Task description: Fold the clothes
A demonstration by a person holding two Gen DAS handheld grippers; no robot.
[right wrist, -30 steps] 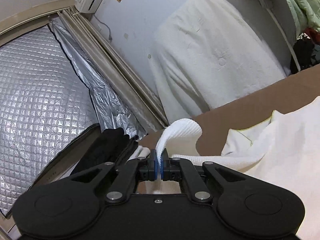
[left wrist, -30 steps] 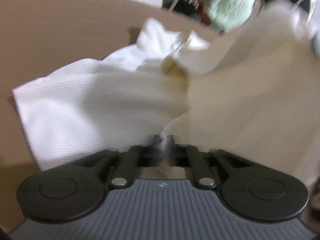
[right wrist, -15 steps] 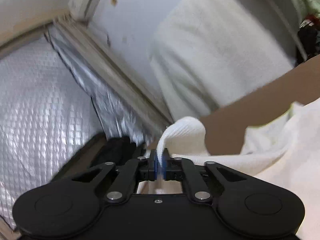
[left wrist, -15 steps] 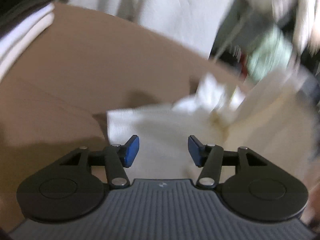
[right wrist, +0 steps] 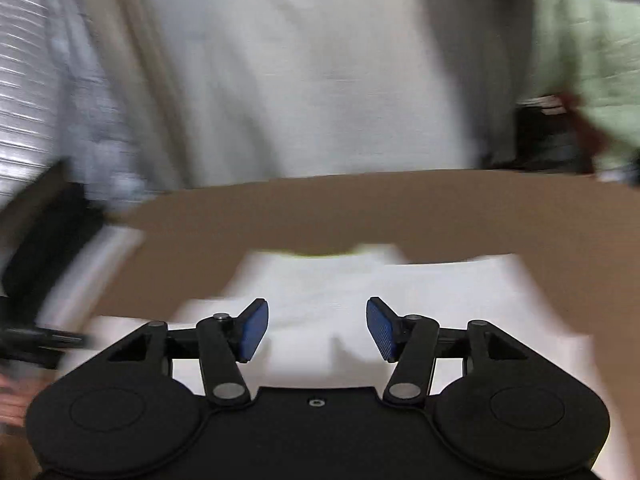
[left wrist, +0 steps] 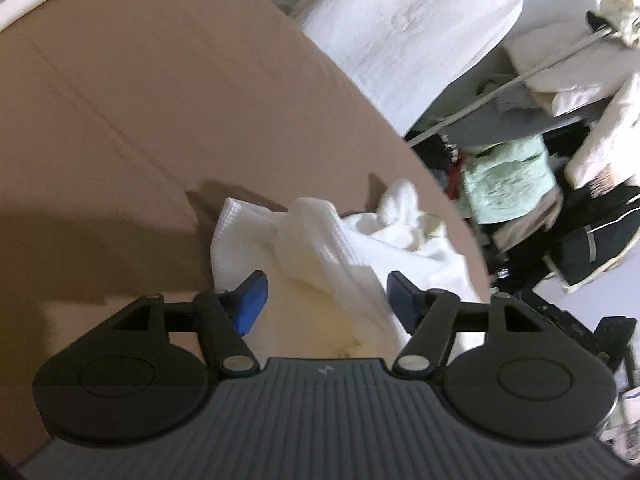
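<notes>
nearest in the left wrist view, the left gripper (left wrist: 323, 298) has its jaws spreading, blue pads clear of the white waffle-weave garment (left wrist: 320, 240) that lies bunched between and just beyond them. the right gripper (right wrist: 316, 328) is likewise opening, nothing pinched, over a flatter stretch of the same cloth (right wrist: 360, 280), though that view is blurred. the garment rests on the brown cardboard surface (left wrist: 140, 120), a heap of other laundry (left wrist: 508, 180) far behind. to do this well, i'd let both pads come fully free, then smooth the rumpled ridge before taking fresh corners.
</notes>
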